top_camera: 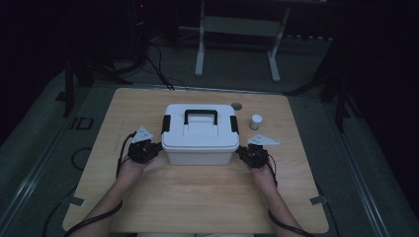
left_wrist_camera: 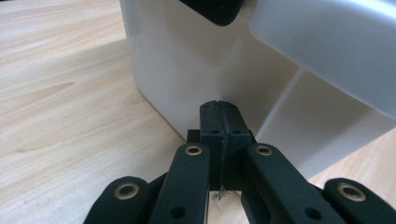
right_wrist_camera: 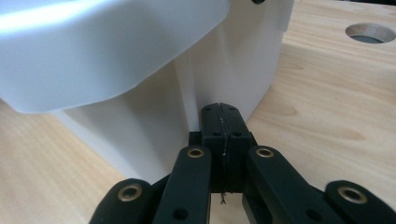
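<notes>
Item: white lidded box (top_camera: 200, 136), black handle, mid-desk (top_camera: 148, 197). Left tool (top_camera: 154, 149) at box's left end, right tool (top_camera: 243, 152) at right end; both jaws fully closed, holding nothing, tips at box walls. Step, judged: two-sided push or brace. Next: even pressure, avoid skew. Small jar (top_camera: 256, 121) right of box.

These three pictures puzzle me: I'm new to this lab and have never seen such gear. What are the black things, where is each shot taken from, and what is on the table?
A person sits at a wooden table, holding a hand-held two-jaw tool in each hand: the left gripper and the right gripper. The high view looks down from above. The other two come from cameras riding on each gripper, looking along its black jaws. On the table stand a white storage box with a black handle and a small white jar. Both grippers are shut, holding nothing, their tips at the box's two ends.
</notes>
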{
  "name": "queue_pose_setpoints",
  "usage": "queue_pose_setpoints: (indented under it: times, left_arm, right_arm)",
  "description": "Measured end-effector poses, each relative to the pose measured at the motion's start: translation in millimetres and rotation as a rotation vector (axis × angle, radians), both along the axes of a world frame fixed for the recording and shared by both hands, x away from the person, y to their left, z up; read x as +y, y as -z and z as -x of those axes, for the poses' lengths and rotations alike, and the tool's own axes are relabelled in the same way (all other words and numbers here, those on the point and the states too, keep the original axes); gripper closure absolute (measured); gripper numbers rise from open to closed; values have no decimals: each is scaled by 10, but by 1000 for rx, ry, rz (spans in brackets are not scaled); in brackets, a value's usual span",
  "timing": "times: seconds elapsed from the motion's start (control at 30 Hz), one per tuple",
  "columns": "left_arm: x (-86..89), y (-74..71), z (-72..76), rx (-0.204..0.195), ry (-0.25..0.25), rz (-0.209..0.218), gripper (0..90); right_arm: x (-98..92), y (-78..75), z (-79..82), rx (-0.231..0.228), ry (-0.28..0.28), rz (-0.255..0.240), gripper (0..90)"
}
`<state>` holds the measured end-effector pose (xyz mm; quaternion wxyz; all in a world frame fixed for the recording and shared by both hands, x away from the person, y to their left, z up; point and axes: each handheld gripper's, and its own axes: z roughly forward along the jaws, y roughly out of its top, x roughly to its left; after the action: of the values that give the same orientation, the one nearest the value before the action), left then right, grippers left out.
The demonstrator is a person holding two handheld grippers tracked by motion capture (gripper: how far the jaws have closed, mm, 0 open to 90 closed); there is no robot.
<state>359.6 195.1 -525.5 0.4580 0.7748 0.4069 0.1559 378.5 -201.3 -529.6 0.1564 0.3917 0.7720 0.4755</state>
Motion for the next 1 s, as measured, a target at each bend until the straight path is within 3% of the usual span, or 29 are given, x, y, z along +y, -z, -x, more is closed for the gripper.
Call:
queue_pose_setpoints:
  times: [0.37, 0.6, 0.77, 1.0]
  left_arm:
    - [-32, -7, 202, 8, 31, 2, 895]
    - [-35, -4, 323, 12, 51, 7, 895]
    - [-60, -23, 389, 9, 71, -15, 895]
    - [-98, -29, 475, 14, 89, -16, 895]
  right_arm:
    - [-74, 6, 258, 15, -2, -21, 900]
    - [-92, -2, 422, -6, -15, 8, 900]
    - [-123, 0, 514, -13, -23, 13, 900]
    - [-198, 14, 600, -1, -33, -13, 900]
